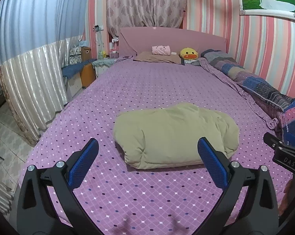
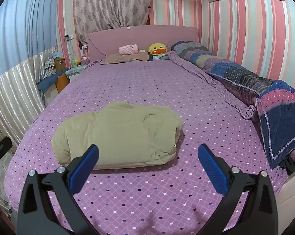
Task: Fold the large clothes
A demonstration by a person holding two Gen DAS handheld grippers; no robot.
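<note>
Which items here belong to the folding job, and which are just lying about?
Job: olive garment, folded into a bundle; left gripper and right gripper, both open.

Lying about: duck plush, pink cushion, patchwork quilt, brown pillow.

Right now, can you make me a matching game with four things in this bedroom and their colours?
Things:
1. folded garment
2. duck plush
3. bedspread
4. pads of the left tool

Colours:
A. purple with little diamonds
B. blue
C. olive green
D. yellow with an orange beak

Pairs: 1-C, 2-D, 3-A, 4-B
</note>
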